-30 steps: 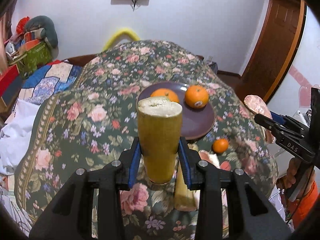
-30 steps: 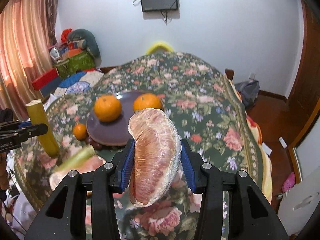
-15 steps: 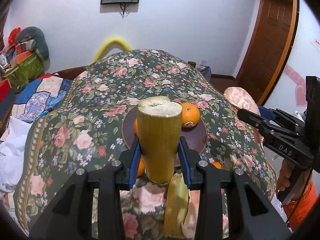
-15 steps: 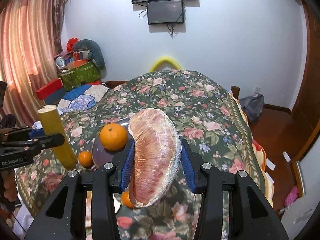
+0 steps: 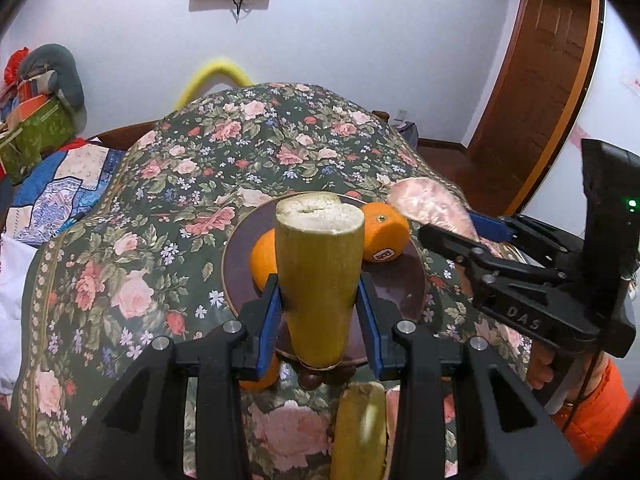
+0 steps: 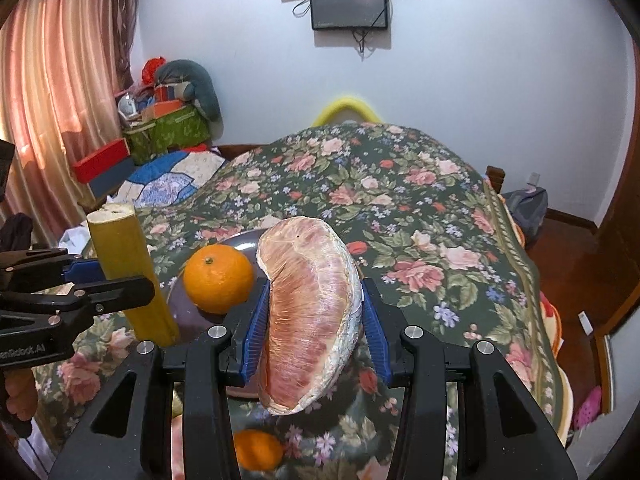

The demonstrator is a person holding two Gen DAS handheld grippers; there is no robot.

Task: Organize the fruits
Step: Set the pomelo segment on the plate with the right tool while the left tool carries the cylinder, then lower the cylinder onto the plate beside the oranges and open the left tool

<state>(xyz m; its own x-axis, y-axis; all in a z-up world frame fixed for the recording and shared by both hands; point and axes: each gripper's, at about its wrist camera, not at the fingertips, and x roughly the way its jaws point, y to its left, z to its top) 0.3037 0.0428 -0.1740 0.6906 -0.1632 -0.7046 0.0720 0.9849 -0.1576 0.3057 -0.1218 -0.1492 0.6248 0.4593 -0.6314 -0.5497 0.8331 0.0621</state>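
Floral tablecloth (image 5: 120,280), both grippers angled downward

Matt yellow-green rind, fibrous pale cut top on the sugarcane piece (image 5: 318,280) clamped between blue ribbed plastic pads (image 5: 267,316). Glossy film wrap over the pink pomelo segment (image 6: 310,312) pinched in the right gripper (image 6: 312,328). Matt black plastic, bright metal screws. Beyond both: glossy dark plate (image 5: 400,284), dimpled shiny orange (image 6: 218,278), printed floral cloth (image 5: 192,184).
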